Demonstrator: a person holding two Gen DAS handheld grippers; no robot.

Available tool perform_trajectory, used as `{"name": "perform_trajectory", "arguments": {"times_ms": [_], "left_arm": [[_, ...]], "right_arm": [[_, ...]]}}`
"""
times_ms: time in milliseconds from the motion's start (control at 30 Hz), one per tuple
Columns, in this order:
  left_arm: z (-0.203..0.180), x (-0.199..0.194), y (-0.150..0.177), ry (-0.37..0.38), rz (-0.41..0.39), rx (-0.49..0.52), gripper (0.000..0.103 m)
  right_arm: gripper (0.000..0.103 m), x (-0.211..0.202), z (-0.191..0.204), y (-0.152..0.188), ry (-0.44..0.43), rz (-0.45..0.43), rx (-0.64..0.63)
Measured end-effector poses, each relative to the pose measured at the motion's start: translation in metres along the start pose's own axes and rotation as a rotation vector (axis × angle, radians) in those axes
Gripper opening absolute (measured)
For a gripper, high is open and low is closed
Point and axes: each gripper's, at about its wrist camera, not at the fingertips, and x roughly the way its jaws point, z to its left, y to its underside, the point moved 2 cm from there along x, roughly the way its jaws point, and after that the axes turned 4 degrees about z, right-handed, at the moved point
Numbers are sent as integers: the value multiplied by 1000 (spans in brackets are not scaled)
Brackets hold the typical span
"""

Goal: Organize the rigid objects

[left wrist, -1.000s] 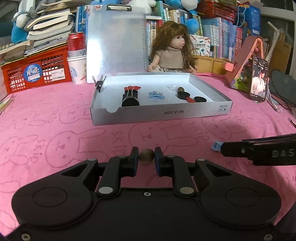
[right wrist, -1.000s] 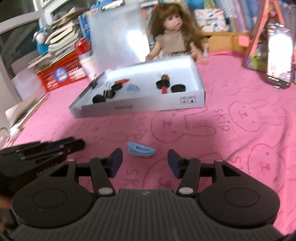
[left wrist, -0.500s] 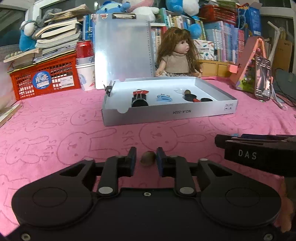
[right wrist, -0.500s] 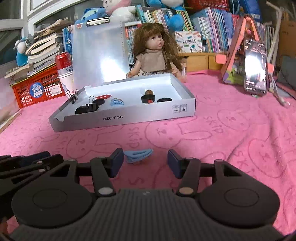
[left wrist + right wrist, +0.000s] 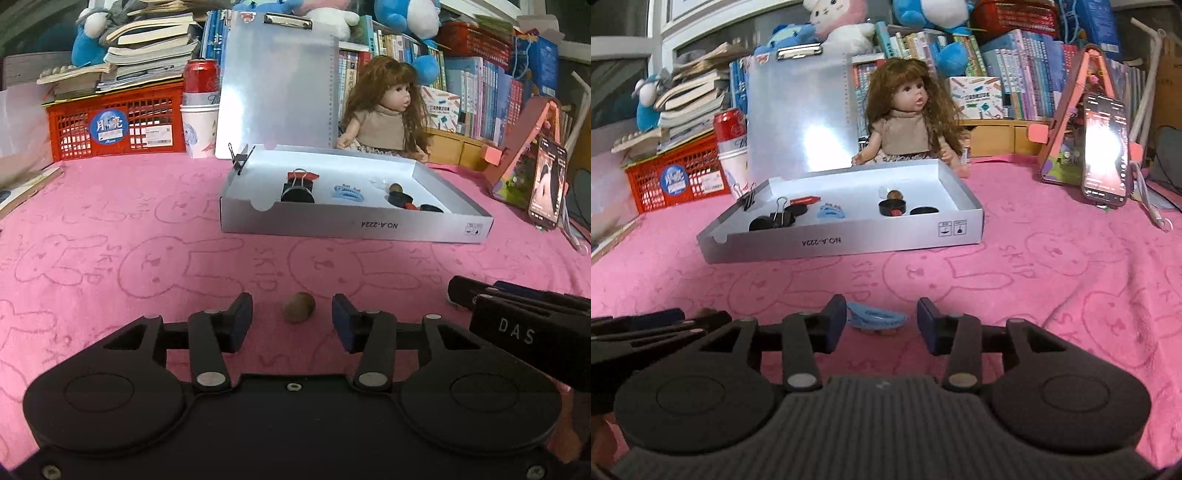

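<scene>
A small brown nut [image 5: 299,312] lies on the pink cloth between the fingers of my left gripper [image 5: 292,320]. Its jaws are opening and the pads stand clear of the nut on both sides. A blue hair clip [image 5: 876,319] lies on the cloth between the fingers of my right gripper [image 5: 882,323], which is open; the clip's left end sits close to the left pad. The white shallow box [image 5: 354,226] beyond holds a black binder clip [image 5: 298,187], another blue hair clip [image 5: 347,192], a second nut and black round pieces. The right gripper's body [image 5: 524,325] shows at the right of the left wrist view.
A doll [image 5: 911,122] sits behind the box beside an upright clipboard [image 5: 277,88]. At the back left stand a red basket [image 5: 114,125], a red can on a paper cup and stacked books. A lit phone [image 5: 1105,147] leans on a pink stand at the right.
My left gripper has let go of the brown nut and its jaws have spread apart; the nut now lies on the cloth. The right gripper's jaws have narrowed slightly around the blue hair clip.
</scene>
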Motion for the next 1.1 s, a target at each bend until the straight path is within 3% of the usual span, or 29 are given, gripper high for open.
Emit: {"name": "perform_trajectory", "arguments": {"times_ms": [233, 700, 867, 933, 1100], "left_arm": [[8, -10, 5, -21, 20, 69, 46], [29, -2, 0, -119, 15, 63, 47], [31, -10, -1, -105, 12, 25, 48], [29, -16, -1, -83, 0, -9, 52], [14, -20, -2, -57, -29, -35, 58]], "right_arm": [[65, -6, -11, 5, 3, 26, -68], [66, -2, -32, 6, 64, 43, -62], [66, -10, -36, 6, -17, -1, -15], [73, -14, -34, 5, -55, -27, -6], [78, -11, -18, 5, -59, -34, -54]]}}
